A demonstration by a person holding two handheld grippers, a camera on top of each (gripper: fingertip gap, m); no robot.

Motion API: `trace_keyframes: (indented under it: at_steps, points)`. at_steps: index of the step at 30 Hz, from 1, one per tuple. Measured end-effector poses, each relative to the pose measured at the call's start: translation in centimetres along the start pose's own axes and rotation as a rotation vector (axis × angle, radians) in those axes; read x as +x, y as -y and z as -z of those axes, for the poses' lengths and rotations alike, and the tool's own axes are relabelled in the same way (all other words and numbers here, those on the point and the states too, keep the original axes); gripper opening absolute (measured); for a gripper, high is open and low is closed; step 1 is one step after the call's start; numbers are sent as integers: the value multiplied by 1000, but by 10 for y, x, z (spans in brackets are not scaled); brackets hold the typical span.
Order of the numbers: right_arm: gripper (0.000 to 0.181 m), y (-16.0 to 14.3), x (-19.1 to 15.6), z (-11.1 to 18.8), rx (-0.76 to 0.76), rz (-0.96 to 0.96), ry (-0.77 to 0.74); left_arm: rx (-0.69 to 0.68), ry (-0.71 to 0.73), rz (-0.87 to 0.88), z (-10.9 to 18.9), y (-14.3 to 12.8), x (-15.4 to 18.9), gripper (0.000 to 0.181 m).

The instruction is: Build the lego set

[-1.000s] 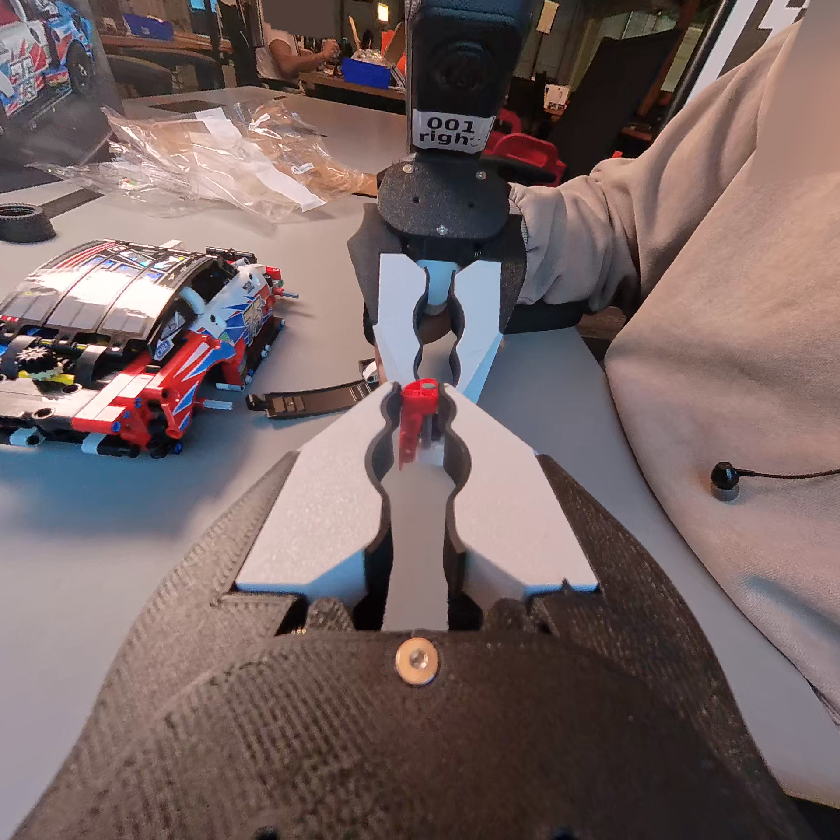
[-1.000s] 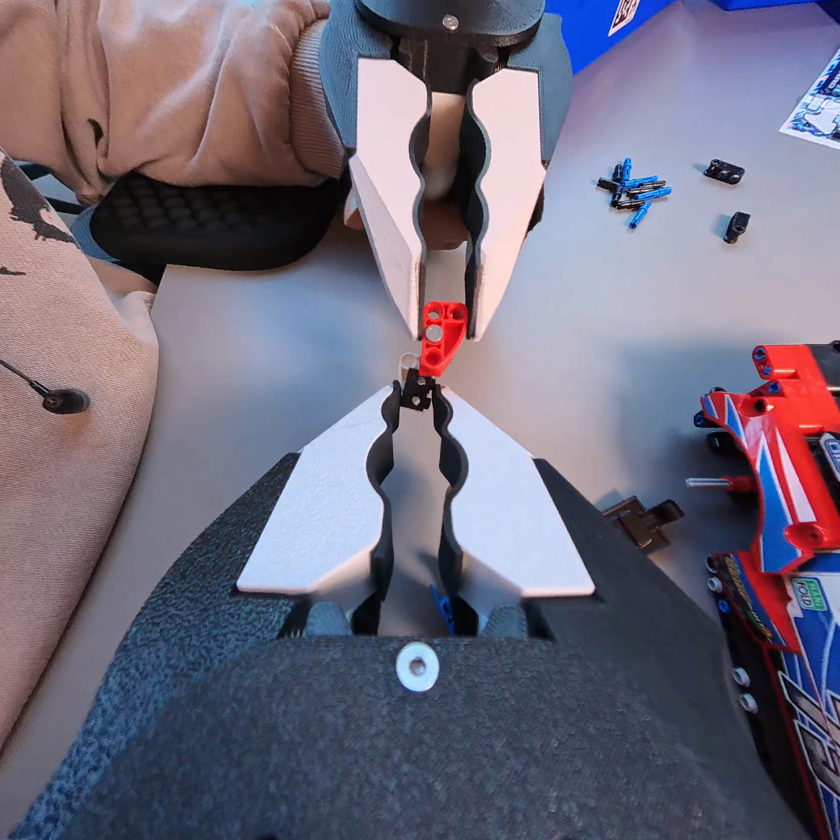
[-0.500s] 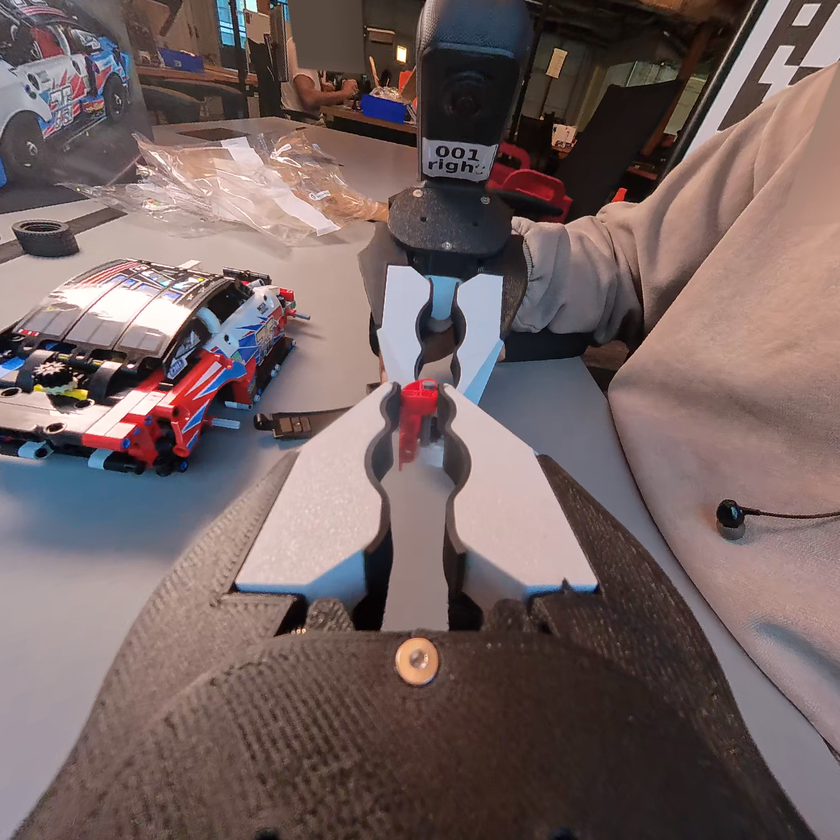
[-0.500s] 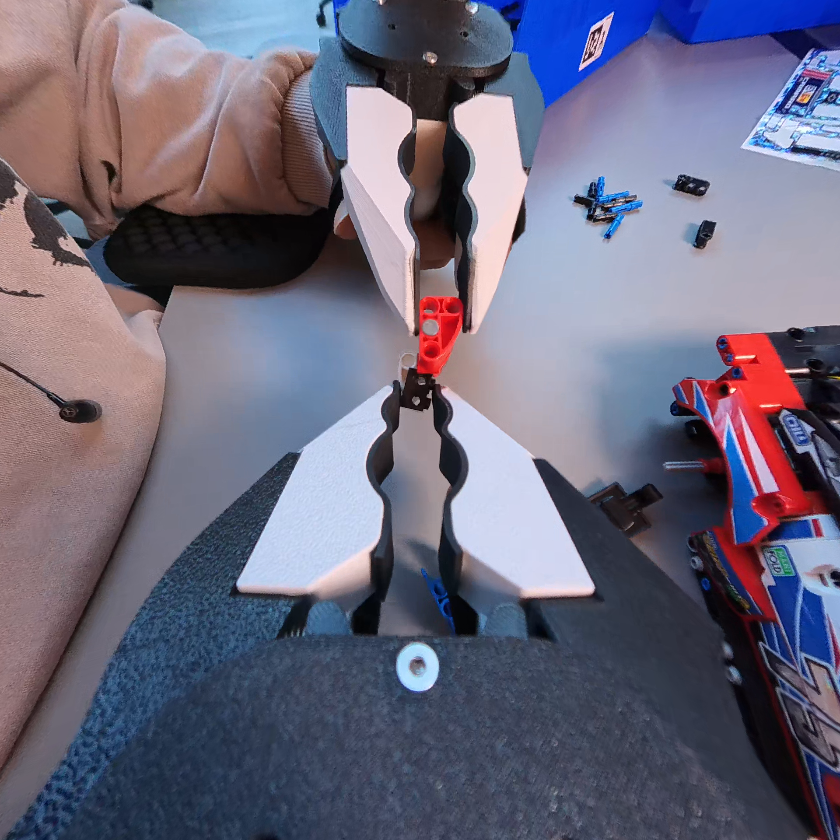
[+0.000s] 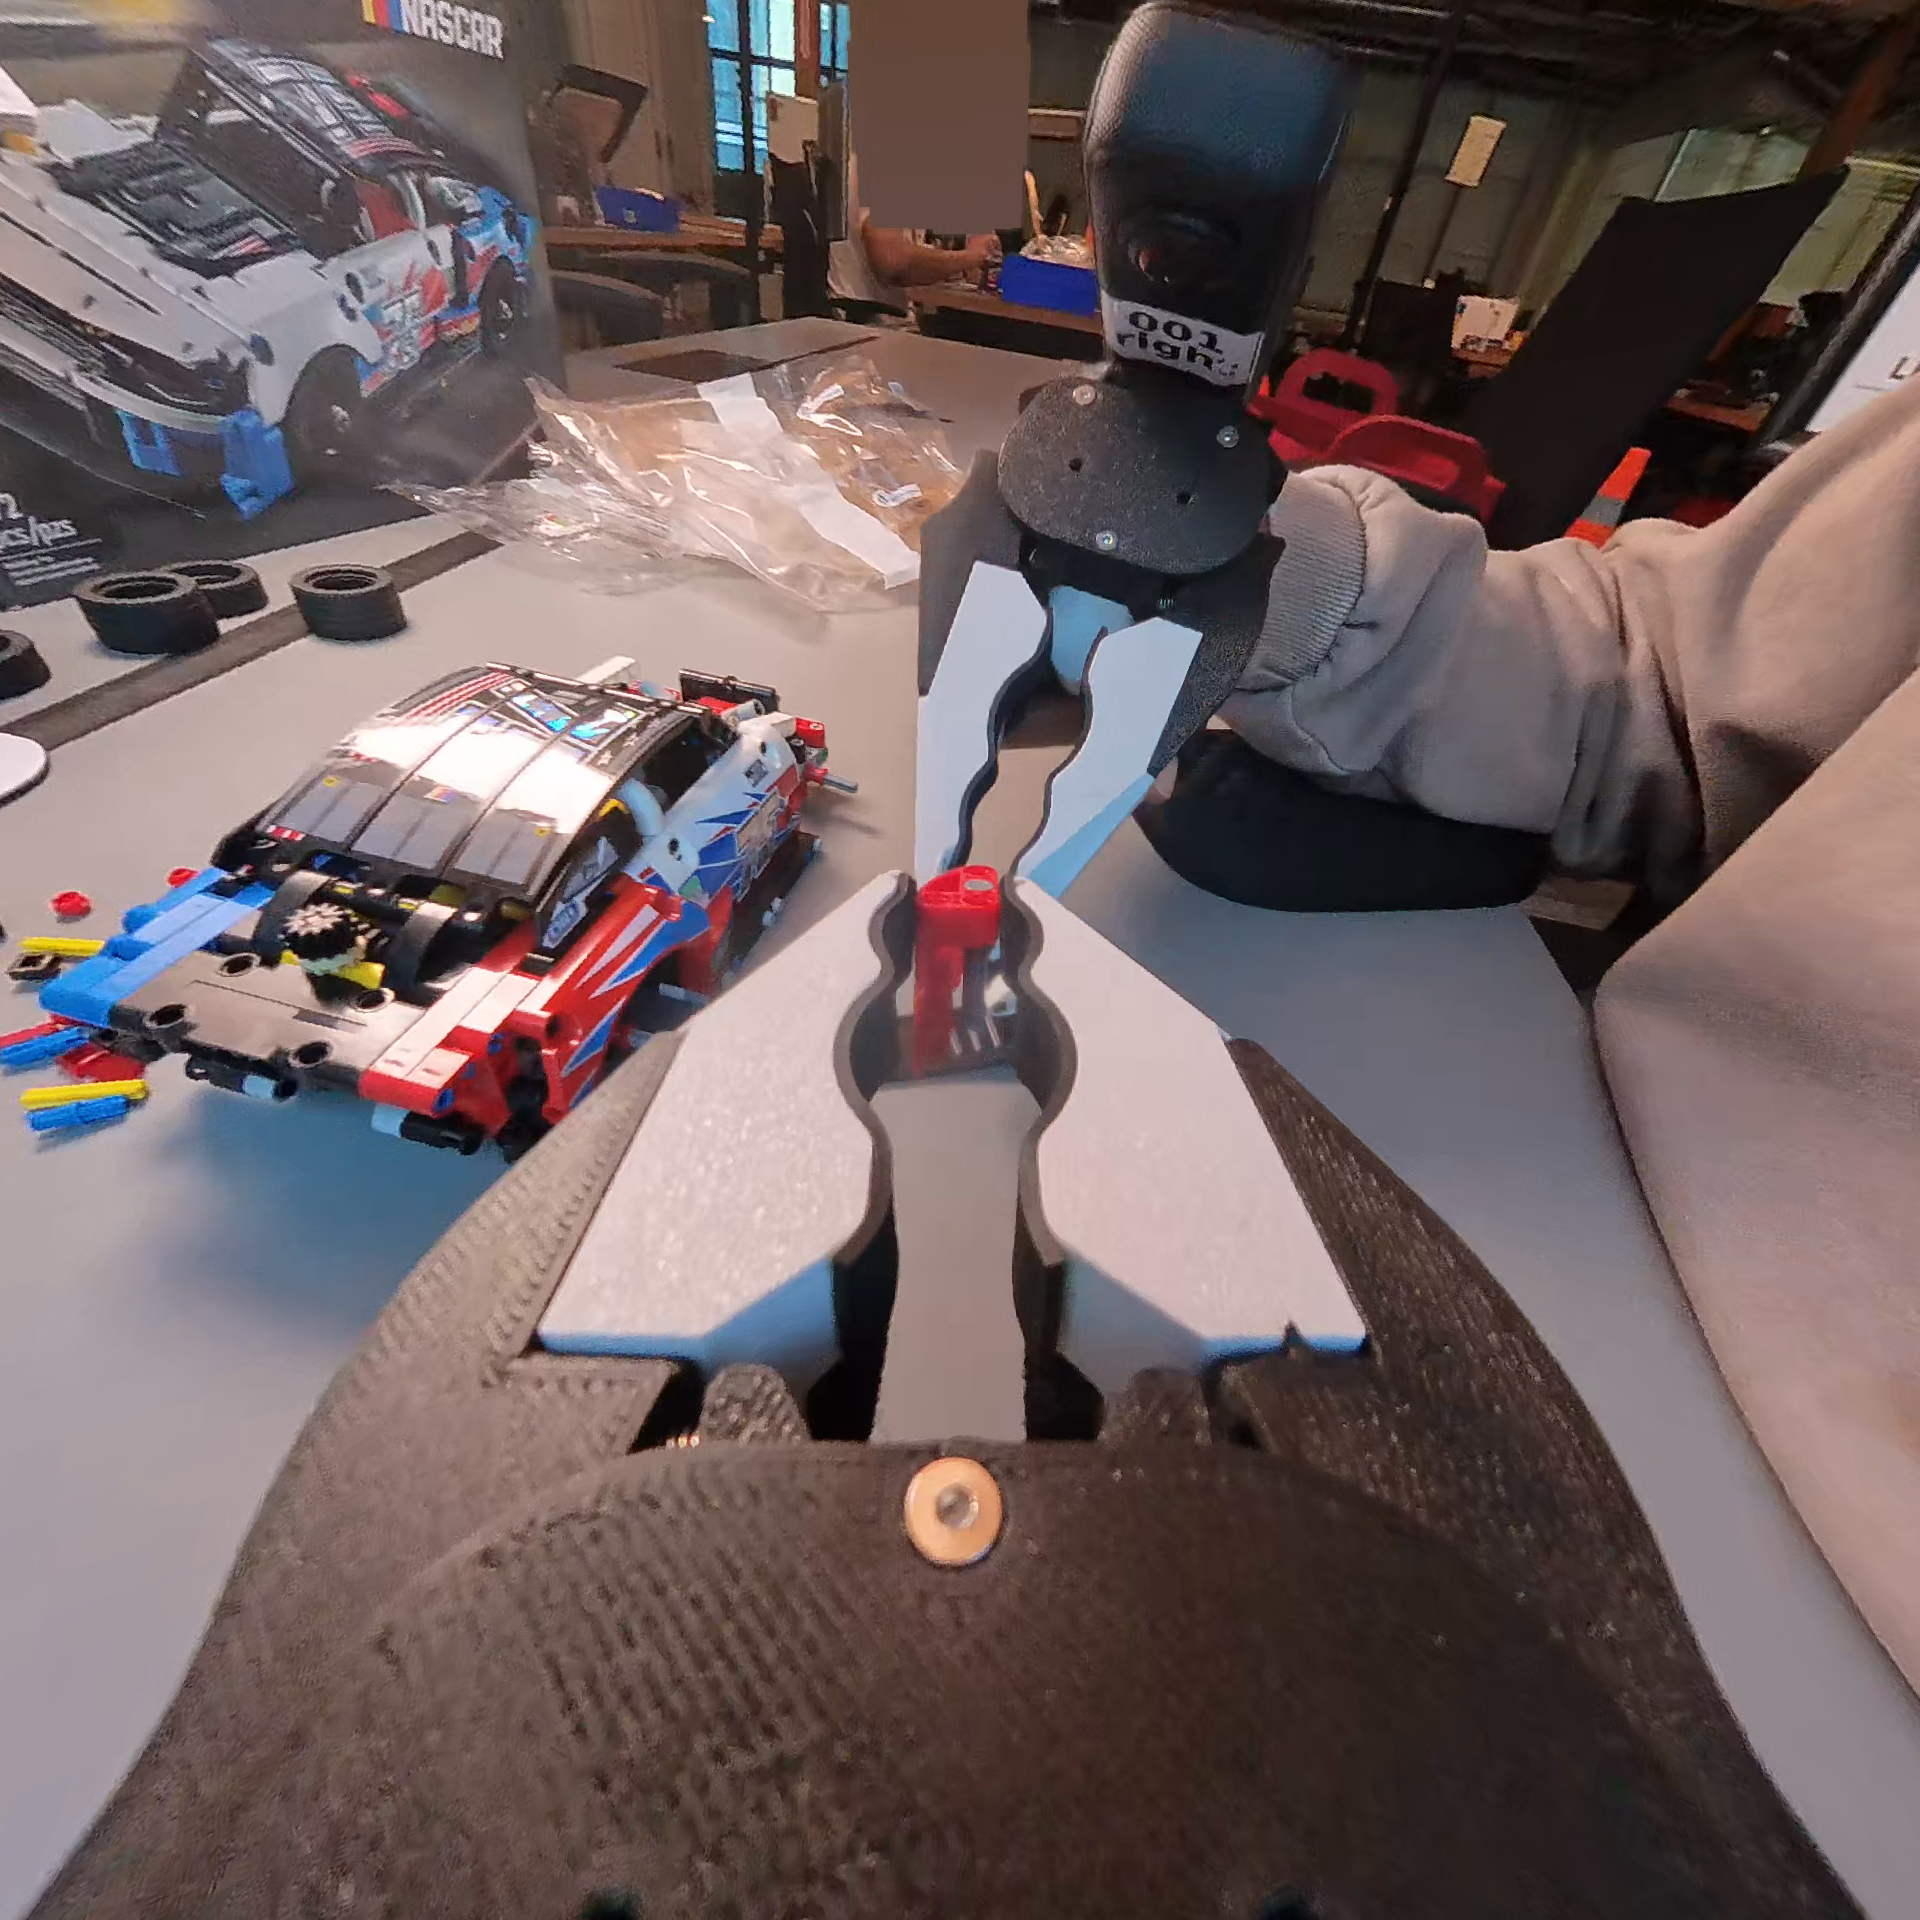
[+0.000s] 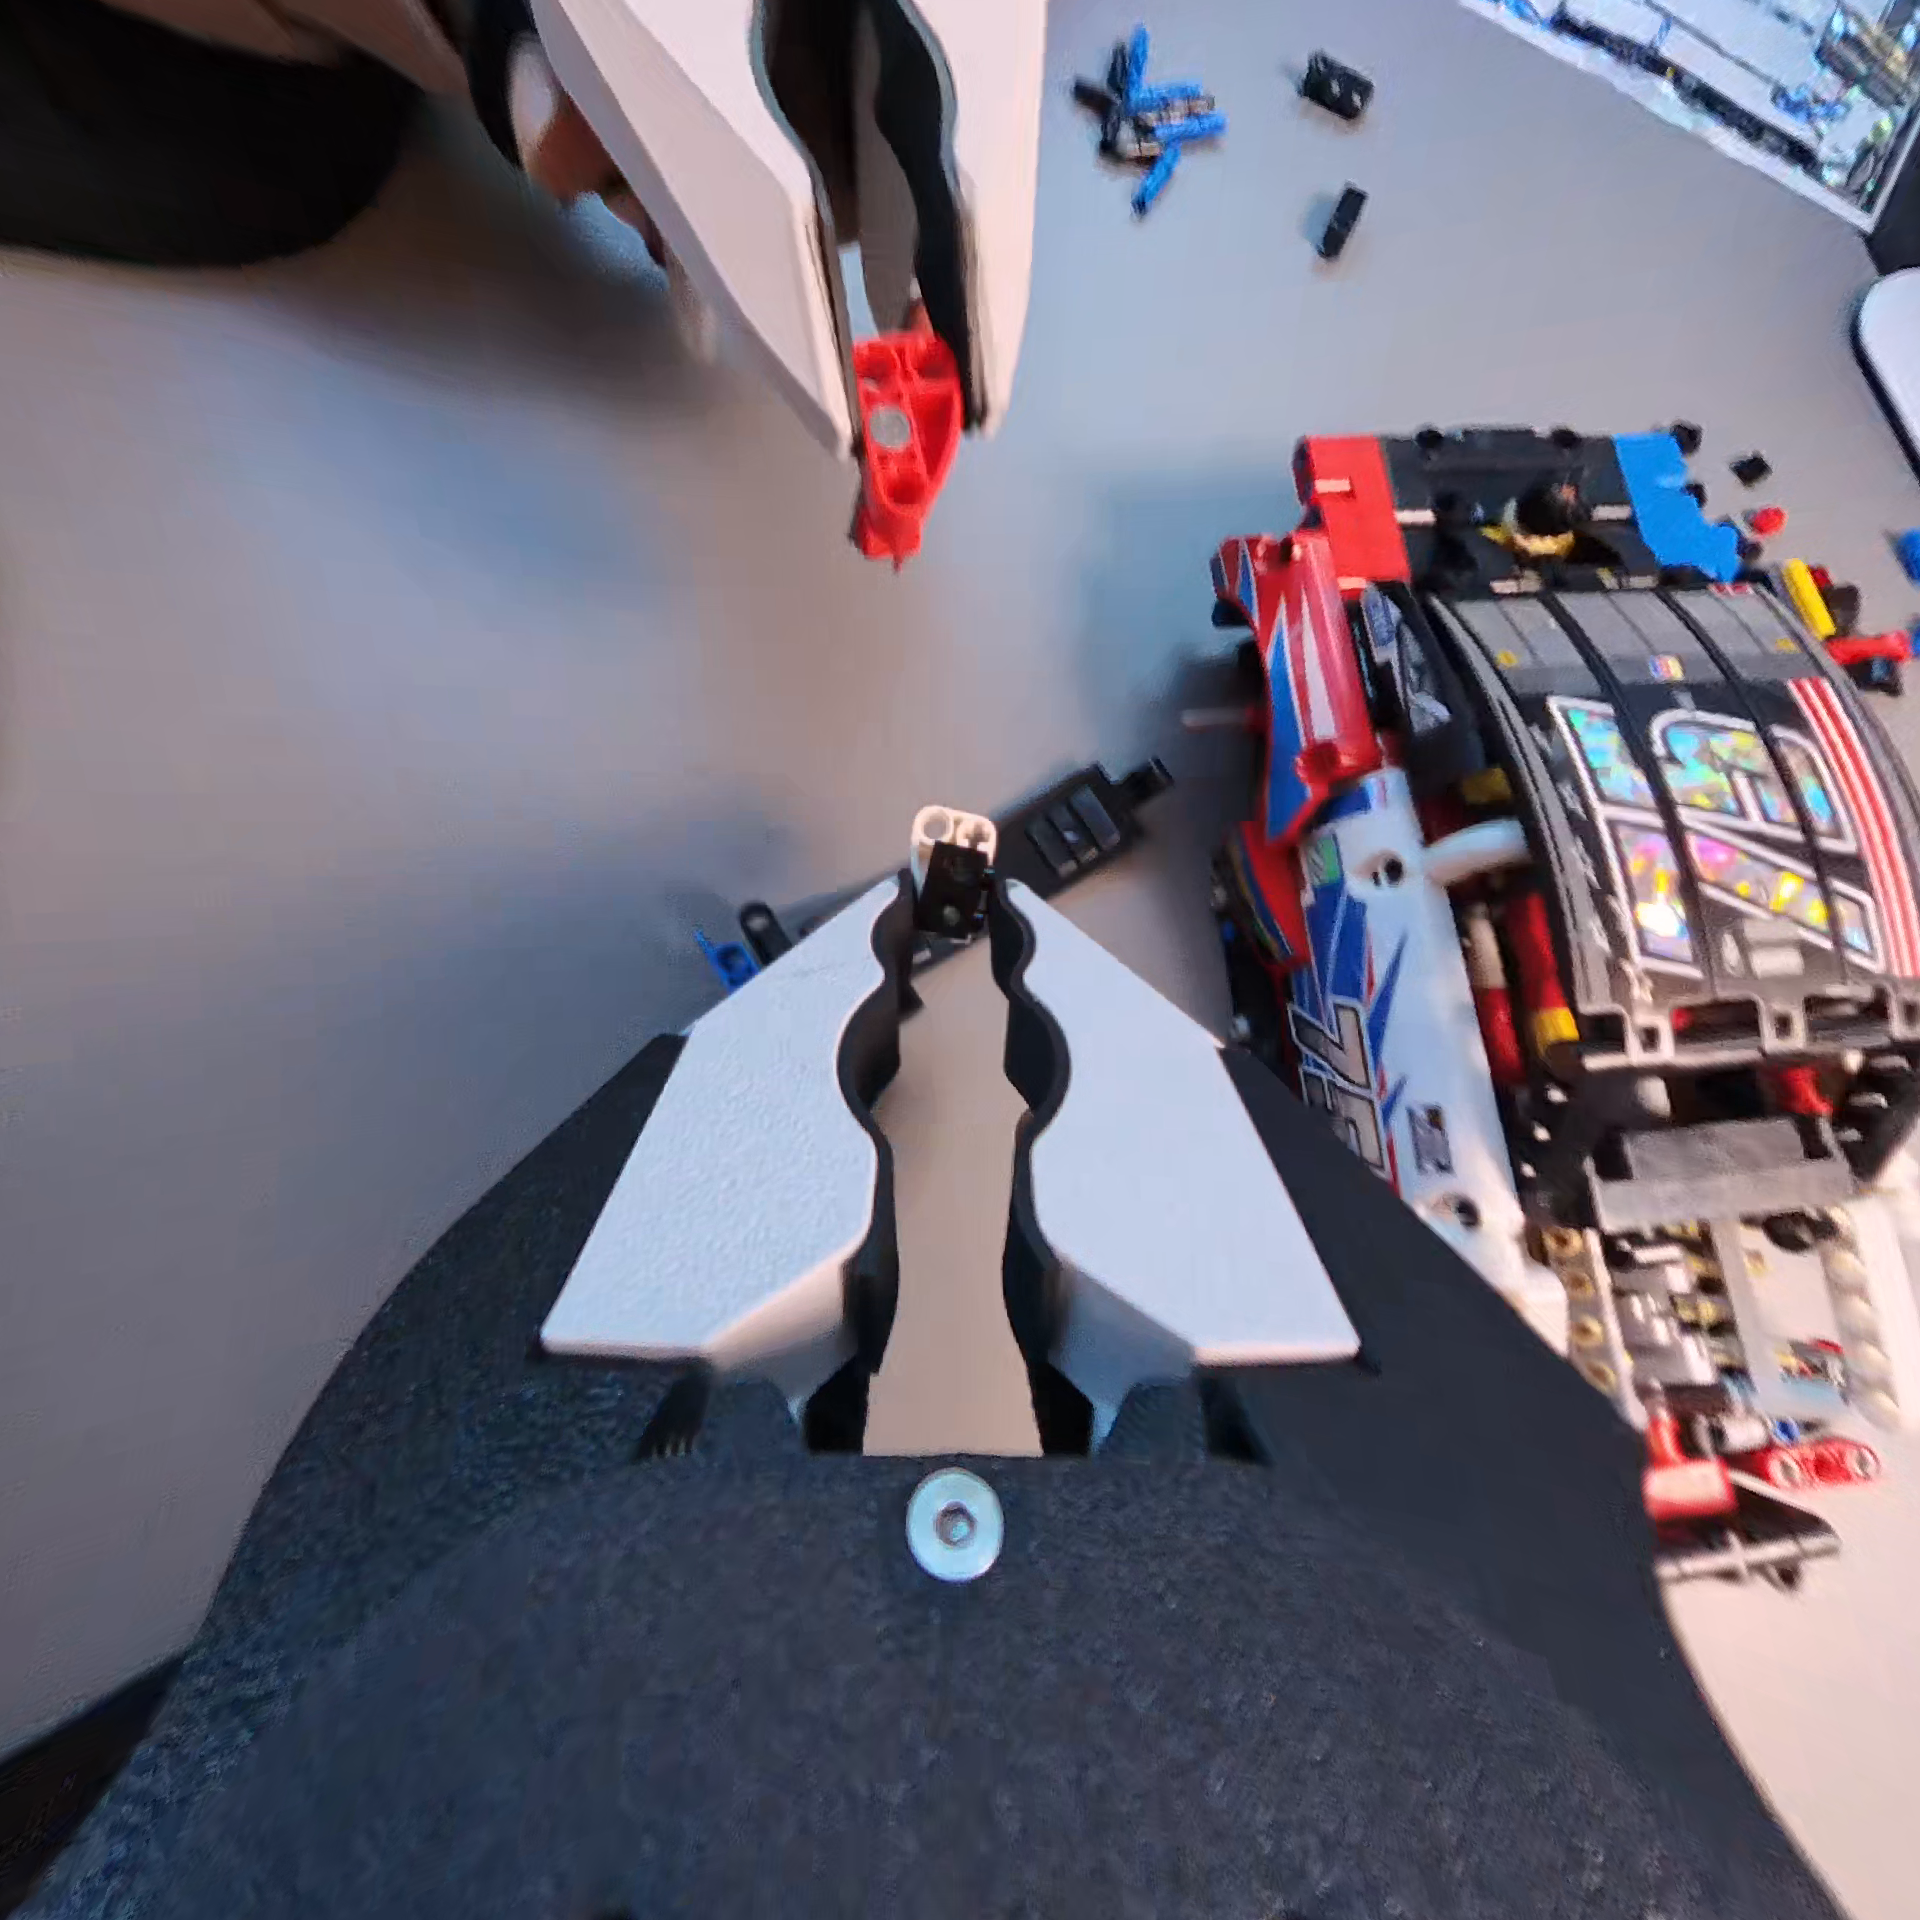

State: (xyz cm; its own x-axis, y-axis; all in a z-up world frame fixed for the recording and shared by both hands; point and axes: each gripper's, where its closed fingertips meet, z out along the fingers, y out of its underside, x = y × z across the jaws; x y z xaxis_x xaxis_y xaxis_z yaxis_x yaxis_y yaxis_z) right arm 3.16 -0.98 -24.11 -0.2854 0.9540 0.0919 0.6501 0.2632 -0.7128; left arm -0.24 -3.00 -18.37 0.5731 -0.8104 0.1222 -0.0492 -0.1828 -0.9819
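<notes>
My left gripper [image 5: 956, 896] is shut on a red angled lego piece [image 5: 948, 935], held above the grey table [image 5: 1351, 1039]. In the right wrist view the red piece [image 6: 902, 457] sticks out of the left gripper's tips at the top. My right gripper [image 6: 951, 891] is shut on a small black piece with a white part [image 6: 951, 862]. The two pieces are apart, with a clear gap between them. The right gripper's fingers [image 5: 1107, 748] show just behind the red piece. The partly built red, white and blue car [image 5: 499, 862] sits left of the grippers.
The car [image 6: 1610, 883] lies right of my right gripper, a black curved part [image 6: 1081, 821] beside it. Blue and black pins [image 6: 1153, 114] lie farther off. Loose tyres [image 5: 343, 601], plastic bags [image 5: 727, 478], the set's box [image 5: 260, 260] and small pins [image 5: 78, 1101] sit left. A sleeve [image 5: 1507, 644] is right. The tips of one gripper are about 7 centimetres away from the tips of the other.
The red piece and the black piece were touching tip to tip; now they are apart. The right gripper has swung towards the car, and both views show more of the car.
</notes>
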Motion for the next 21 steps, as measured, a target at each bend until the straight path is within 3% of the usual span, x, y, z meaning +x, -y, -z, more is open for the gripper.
trace_keyframes:
  at_steps: [3, 7, 21]
  points:
    - [11, -25, 6, -3, -93, -3, 8, -23, 31, -2, -1, -7, -5, 13]
    - [11, -32, 2, -16, -121, 3, 42, -37, 43, -6, 0, -10, -4, 13]
    - [11, -2, -44, -37, -79, 114, 180, -101, 20, -14, -12, -24, 12, 13]
